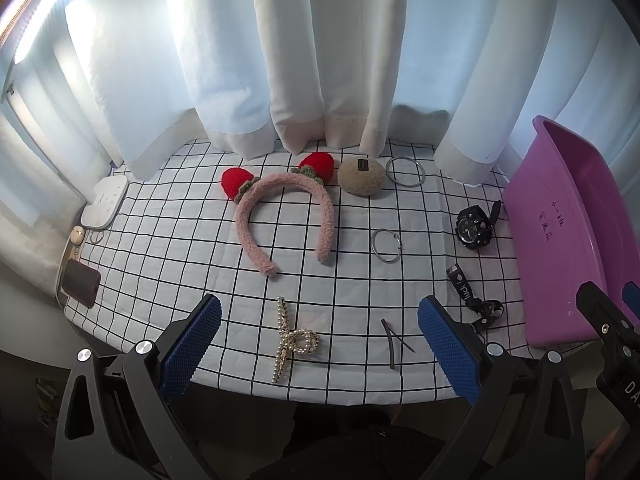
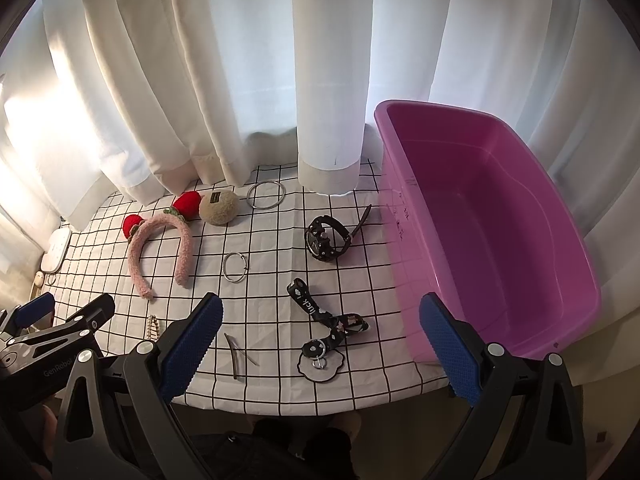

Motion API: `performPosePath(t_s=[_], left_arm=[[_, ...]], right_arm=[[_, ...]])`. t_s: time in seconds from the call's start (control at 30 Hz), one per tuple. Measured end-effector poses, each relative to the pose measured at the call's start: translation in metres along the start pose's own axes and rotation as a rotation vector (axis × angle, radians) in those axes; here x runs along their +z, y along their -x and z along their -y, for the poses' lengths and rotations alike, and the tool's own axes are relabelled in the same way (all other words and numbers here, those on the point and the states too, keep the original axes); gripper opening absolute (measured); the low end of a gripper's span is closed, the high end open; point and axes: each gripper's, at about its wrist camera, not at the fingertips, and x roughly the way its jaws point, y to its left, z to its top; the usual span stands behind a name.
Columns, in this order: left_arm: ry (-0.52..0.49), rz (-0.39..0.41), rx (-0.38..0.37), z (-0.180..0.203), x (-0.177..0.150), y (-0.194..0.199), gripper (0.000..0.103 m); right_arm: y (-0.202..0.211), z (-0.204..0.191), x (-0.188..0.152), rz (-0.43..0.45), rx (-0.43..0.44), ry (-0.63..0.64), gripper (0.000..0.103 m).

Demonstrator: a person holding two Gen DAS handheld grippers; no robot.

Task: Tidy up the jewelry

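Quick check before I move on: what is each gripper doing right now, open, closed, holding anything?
Left gripper: jaws wide open, holding nothing, above the pearl hair claw.
Right gripper: jaws wide open, holding nothing.

Fuzzy pink plush headband (image 1: 285, 216); thin metal bangle (image 1: 405, 172) shining at one o'clock from it; glossy smooth plastic tub (image 2: 500, 232); matt woven checked tablecloth (image 1: 192, 248); pearl-beaded hair claw (image 1: 290, 340) gleaming; textured blue rubbery pads (image 1: 191, 346) showing on the left gripper (image 1: 320, 348).

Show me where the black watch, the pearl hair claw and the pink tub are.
black watch (image 2: 322, 242): right wrist view, on its dial.
pearl hair claw (image 1: 294, 340): left wrist view, on its looped middle.
pink tub (image 2: 496, 216): right wrist view, on its bare floor.
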Motion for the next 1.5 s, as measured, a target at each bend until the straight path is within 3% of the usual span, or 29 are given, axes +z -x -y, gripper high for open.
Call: performPosePath(t_s=[0.57, 1.0, 1.3, 1.5], left_arm=[[0.005, -0.002, -0.007, -0.001, -0.001, -0.001, 0.097], [0.021, -0.016, -0.077, -0.008, -0.003, -0.004, 0.097], [0.071, -0.005, -0.073, -0.019, -0.003, 0.000, 0.097], [0.118, 0.021, -0.046, -0.043, -0.006, 0.002, 0.097]], right_arm=[[-0.006, 0.001, -0.001, -0.011, 0.015, -0.004, 0.094], [-0.009, -0.003, -0.001, -0.022, 0.032, 0.006, 0.094], [-0.008, -0.003, -0.004, -0.026, 0.043, 0.004, 0.094], [-0.014, 0.001, -0.008, -0.029, 0.109, -0.015, 0.094]])
